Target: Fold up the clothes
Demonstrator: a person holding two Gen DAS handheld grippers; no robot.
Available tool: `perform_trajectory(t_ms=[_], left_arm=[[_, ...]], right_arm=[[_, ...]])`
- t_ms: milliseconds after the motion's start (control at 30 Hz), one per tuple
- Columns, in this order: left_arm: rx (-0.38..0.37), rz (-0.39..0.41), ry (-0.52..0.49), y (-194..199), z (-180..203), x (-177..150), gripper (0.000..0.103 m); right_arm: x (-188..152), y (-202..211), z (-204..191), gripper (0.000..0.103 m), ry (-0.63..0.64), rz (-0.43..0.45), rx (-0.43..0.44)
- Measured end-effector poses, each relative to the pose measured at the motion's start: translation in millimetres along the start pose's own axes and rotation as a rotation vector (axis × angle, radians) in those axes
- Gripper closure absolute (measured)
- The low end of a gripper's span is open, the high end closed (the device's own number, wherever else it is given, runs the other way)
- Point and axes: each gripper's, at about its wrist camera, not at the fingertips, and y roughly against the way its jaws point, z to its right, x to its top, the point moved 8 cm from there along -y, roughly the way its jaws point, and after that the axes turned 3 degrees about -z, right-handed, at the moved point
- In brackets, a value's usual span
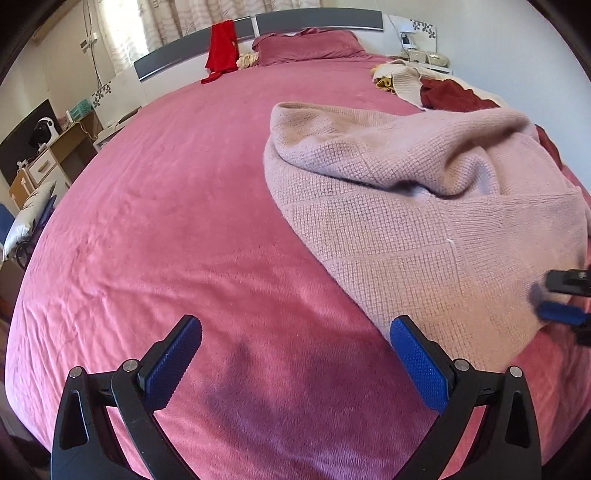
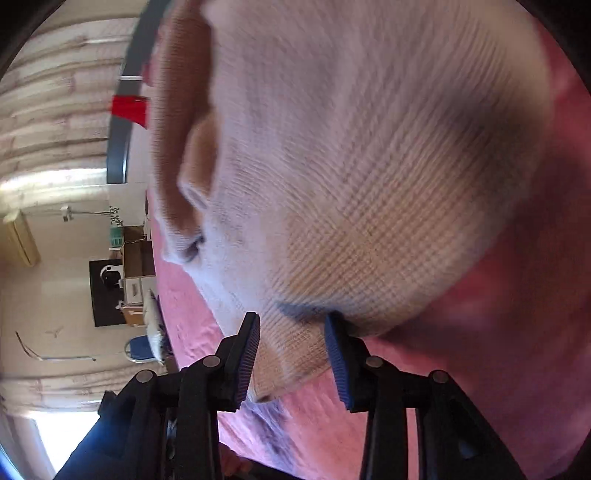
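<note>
A pale pink knitted sweater [image 1: 406, 206] lies bunched on the pink bedspread [image 1: 184, 221], on the right half of the left wrist view. My left gripper [image 1: 295, 332] is open and empty, low over the bedspread, its right finger close to the sweater's near edge. My right gripper [image 2: 291, 332] is rolled sideways, with its jaws part open around the sweater's hem [image 2: 295, 354], which lies between the blue pads without being clamped. The right gripper also shows at the right edge of the left wrist view [image 1: 565, 295]. The sweater [image 2: 351, 166] fills the right wrist view, blurred.
A red garment [image 1: 221, 48] hangs on the grey headboard [image 1: 317, 18]. A pink pillow [image 1: 310, 46] lies at the bed's head. A cream knit [image 1: 402, 79] and a dark red garment [image 1: 454, 96] lie at the far right. A desk with drawers [image 1: 55, 155] stands left of the bed.
</note>
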Motion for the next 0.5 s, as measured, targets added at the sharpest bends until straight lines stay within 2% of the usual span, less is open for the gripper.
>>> perform_trajectory(t_ms=[100,167,200,300,333,400,467,500], left_arm=[[-0.003,0.009,-0.003,6,0,-6,0.0],[-0.015,0.012,0.0,11,2,-11,0.0],[-0.023,0.015,0.006,14,3,-13,0.0],[-0.032,0.008,0.012,22,6,-21,0.0],[-0.033,0.01,0.009,24,6,-23,0.0],[-0.016,0.016,-0.003,30,3,-27,0.0],[-0.005,0.022,-0.01,34,-1,-30,0.0],[-0.004,0.03,-0.009,36,-3,-30,0.0]], right_arm=[[7,45,23,0.065,0.004,0.15,-0.124],[24,63,44,0.061,-0.012,0.202,-0.189],[35,63,53,0.061,-0.027,0.2,-0.178],[67,55,65,0.061,-0.077,0.187,-0.04],[75,54,69,0.064,-0.1,0.196,-0.008],[80,59,61,0.087,-0.084,0.232,0.045],[78,71,43,0.09,-0.025,0.278,0.079],[74,81,27,0.09,0.038,0.304,0.07]])
